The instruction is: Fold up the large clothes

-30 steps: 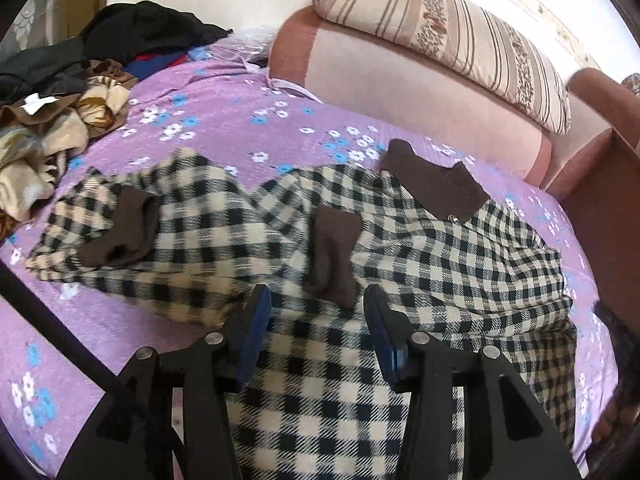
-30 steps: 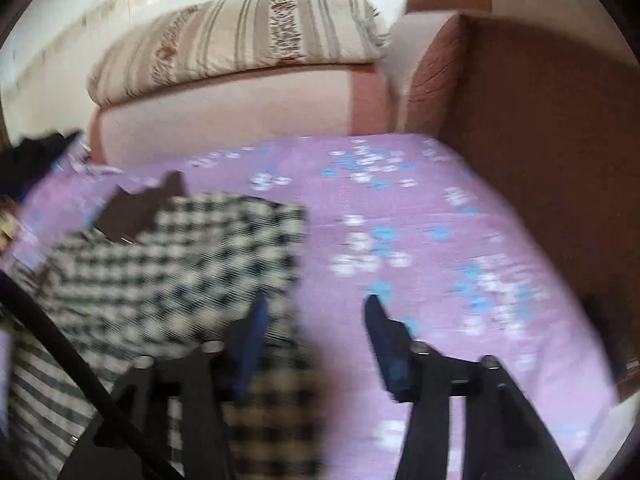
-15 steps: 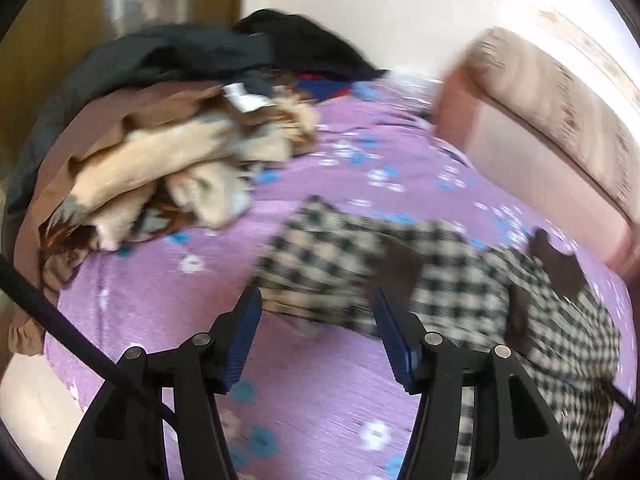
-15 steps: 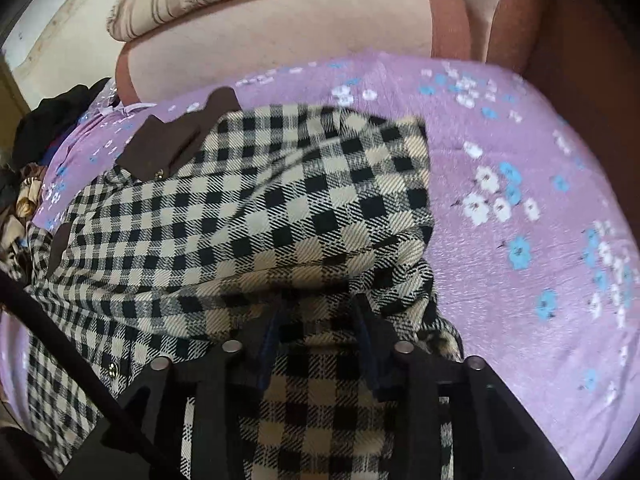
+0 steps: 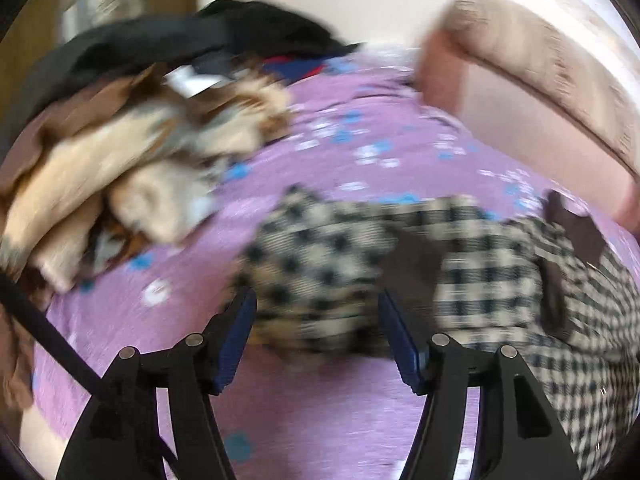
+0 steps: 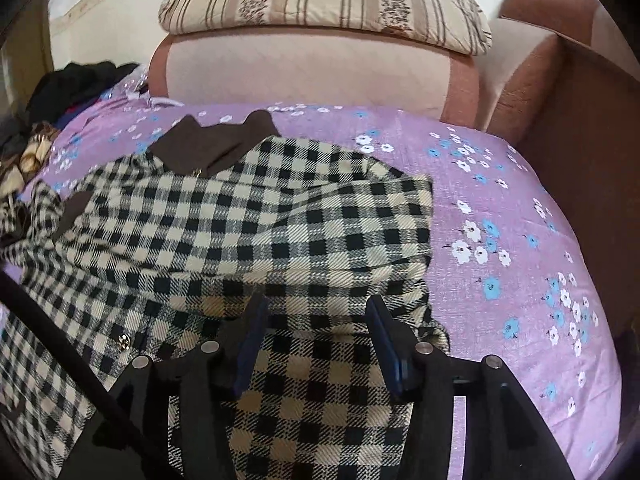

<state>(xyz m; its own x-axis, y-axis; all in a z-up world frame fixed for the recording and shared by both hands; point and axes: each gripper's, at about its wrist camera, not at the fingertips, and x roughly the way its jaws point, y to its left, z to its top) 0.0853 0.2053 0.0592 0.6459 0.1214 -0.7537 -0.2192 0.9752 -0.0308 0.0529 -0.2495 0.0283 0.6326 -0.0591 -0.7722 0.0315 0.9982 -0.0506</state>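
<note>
A black-and-cream checked coat with a brown collar lies spread on the purple flowered sheet. Its right side is folded over onto the body. My right gripper is open just above the coat's folded lower part, with checked cloth between and under the jaws. In the blurred left wrist view my left gripper is open at the coat's left sleeve, whose brown cuff shows to the right.
A pile of beige, brown and black clothes sits at the left on the sheet. A pink sofa back with a striped cushion stands behind. A brown armrest bounds the right side.
My left gripper swung left from the coat's middle to its left sleeve and moved closer. My right gripper moved left onto the coat, closed on the cloth, then opened.
</note>
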